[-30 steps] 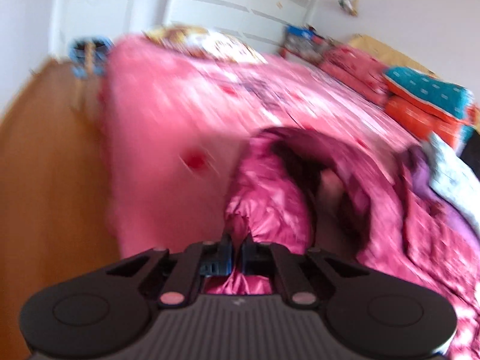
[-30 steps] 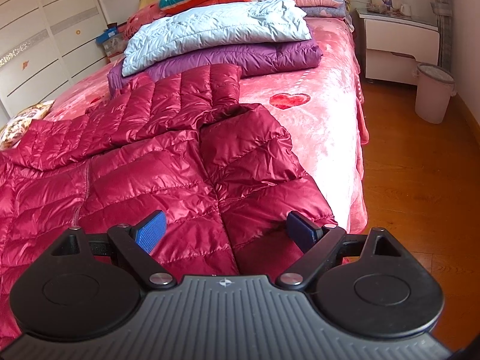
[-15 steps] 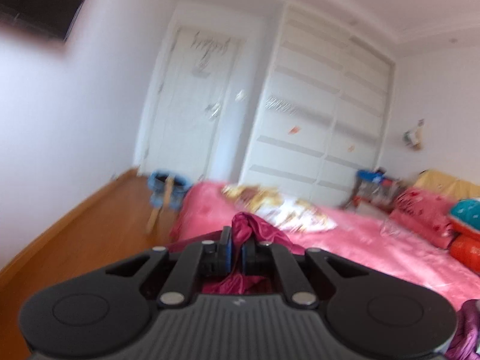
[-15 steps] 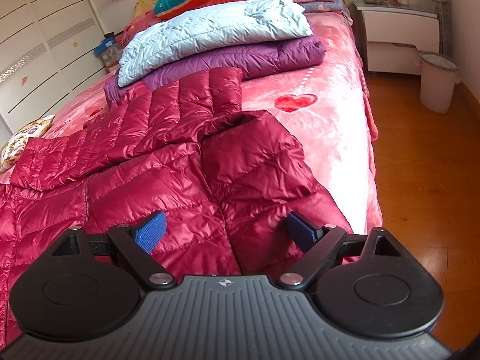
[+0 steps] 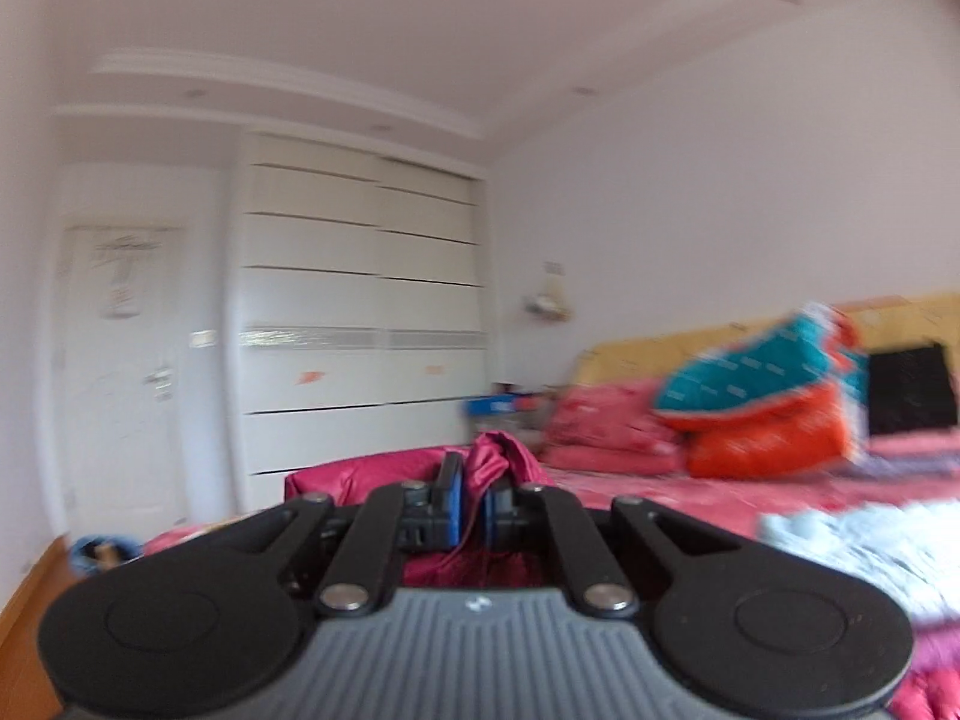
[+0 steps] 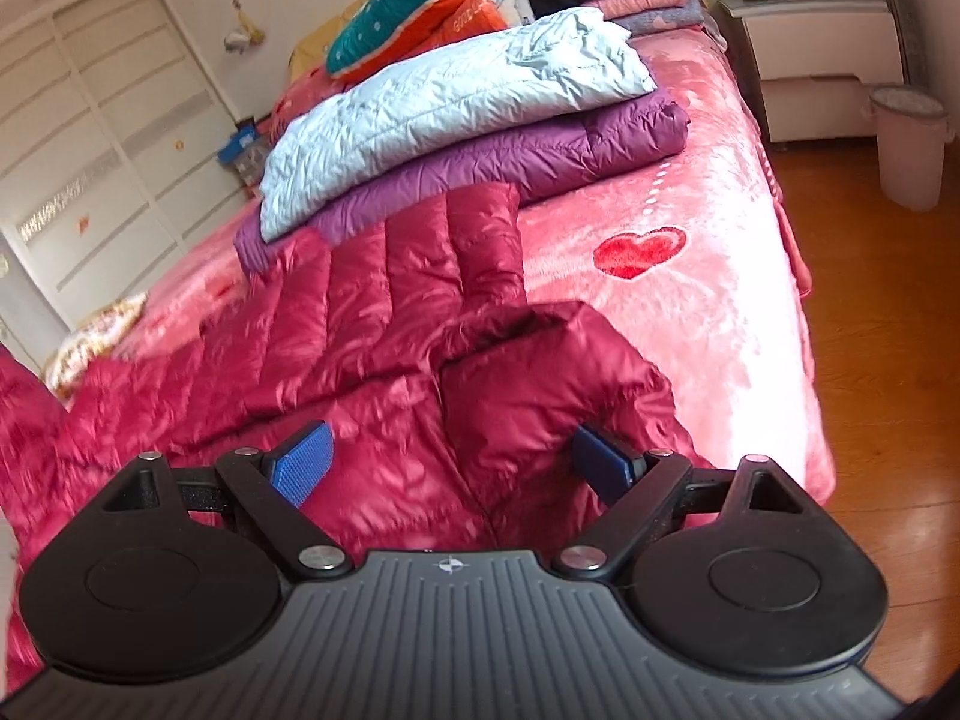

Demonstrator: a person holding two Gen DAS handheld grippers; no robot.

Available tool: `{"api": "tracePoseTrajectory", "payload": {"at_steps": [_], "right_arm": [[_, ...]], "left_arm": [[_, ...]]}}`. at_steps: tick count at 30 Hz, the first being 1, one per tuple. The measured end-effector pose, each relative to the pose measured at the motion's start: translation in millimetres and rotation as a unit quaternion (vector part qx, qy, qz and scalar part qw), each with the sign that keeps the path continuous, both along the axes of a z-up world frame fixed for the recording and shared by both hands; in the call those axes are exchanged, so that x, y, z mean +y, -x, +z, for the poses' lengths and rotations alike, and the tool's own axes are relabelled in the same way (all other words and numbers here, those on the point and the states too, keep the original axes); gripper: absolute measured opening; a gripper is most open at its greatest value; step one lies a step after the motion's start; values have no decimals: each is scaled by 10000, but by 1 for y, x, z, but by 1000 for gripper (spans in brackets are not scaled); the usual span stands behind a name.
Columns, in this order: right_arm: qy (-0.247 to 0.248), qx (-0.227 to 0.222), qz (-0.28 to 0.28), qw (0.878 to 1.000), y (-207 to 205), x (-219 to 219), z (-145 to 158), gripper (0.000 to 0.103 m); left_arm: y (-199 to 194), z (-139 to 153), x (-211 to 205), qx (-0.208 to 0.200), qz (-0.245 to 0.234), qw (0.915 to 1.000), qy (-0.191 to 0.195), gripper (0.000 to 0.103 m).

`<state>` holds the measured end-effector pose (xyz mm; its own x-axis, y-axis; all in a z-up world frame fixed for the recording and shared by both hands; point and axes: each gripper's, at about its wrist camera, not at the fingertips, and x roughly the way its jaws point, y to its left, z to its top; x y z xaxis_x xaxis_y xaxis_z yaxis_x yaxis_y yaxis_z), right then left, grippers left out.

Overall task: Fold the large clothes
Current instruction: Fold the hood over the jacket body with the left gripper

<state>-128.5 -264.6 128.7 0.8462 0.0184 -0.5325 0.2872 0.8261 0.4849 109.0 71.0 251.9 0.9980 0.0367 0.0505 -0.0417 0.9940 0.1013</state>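
Observation:
A crimson quilted down jacket (image 6: 384, 372) lies spread over the pink bed (image 6: 708, 312), one sleeve stretched toward the far pile. My right gripper (image 6: 450, 462) hovers just above the jacket's near edge with its blue pads wide apart and nothing pressed between them. In the left wrist view, my left gripper (image 5: 473, 510) is shut on a bunched fold of the same crimson jacket (image 5: 498, 465), held up high and pointing level across the room. The lifted cloth hangs below the jaws.
A light blue jacket (image 6: 456, 96) lies folded on a purple one (image 6: 540, 156) further up the bed, with bright pillows (image 6: 432, 6) behind. A white nightstand (image 6: 822, 60) and bin (image 6: 909, 144) stand on the wooden floor at right. White wardrobe (image 5: 360, 324) at left.
My left gripper has risen and swung to the right with the jacket fold in it, its view lifting from the bed to the wardrobe and wall. My right gripper moved slightly further over the jacket.

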Motion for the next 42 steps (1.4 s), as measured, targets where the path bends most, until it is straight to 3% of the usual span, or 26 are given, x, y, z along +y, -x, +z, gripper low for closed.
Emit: {"api": "tracePoseTrajectory", "payload": {"at_steps": [4,8,14,20,26,29,34,42], "right_arm": [[-242,-135,-100,9996,-6,-13,0,103],[-509,-269,-265,9980,-9,-31,-1,103],[-888,-426,-514,9938,-11,-52,-6,103],[-1045,-462,-622,9915,-19,-61,-10,103],[-1149,-483,-637,9902,-21,-64,-11,103],[-1223,-481,-626,9893,-25,-64,-13,103],[-1155,-498,-532,9906,-30,-59,-11,103],[-878,-475,-429,9941,-34,-51,-8,103]], "left_arm": [[-9,-30,-43,274,-674,9968,-337,4],[-7,-67,-78,672,-1323,9881,-403,4],[9,-128,-140,1338,-2114,9663,-608,4],[13,-178,-172,2000,-2566,9419,-832,4],[22,-191,-169,2449,-2871,9248,-490,5],[29,-191,-168,2669,-3108,9120,-217,6],[38,-190,-167,2979,-3425,8910,-85,7],[50,-178,-157,3318,-3629,8707,50,9]]}}
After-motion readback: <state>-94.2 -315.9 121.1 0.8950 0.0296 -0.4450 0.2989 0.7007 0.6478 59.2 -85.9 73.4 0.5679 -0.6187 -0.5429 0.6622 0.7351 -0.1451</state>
